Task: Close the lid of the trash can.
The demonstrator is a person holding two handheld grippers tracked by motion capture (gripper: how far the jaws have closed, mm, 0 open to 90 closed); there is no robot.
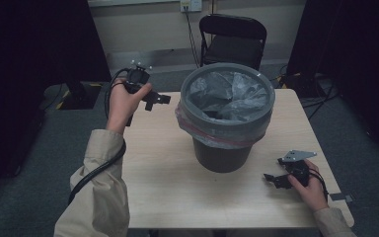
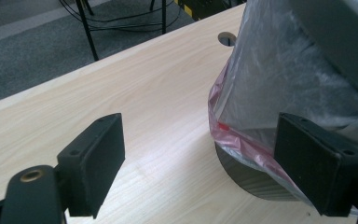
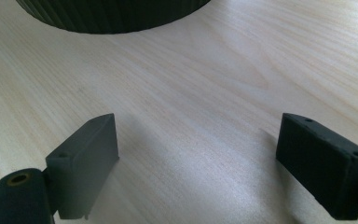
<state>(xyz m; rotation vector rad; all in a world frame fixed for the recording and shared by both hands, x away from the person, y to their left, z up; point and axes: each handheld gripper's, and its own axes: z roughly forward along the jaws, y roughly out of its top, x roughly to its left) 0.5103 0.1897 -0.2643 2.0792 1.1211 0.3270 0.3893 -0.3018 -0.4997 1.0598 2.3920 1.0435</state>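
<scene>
My sleeves (image 1: pixel 101 197) are beige, at the lower left and lower right of the high view. A thick black cable (image 1: pixel 94 173) trails over my left sleeve. My grippers are black; the right gripper (image 1: pixel 279 180) carries a grey three-cornered plate (image 1: pixel 296 156).

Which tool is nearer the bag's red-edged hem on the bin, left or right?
Left. The left tool is raised beside the bin, jaws open toward the bag's red-edged hem. The right tool sits low on the table, open, near the bin's base.
</scene>
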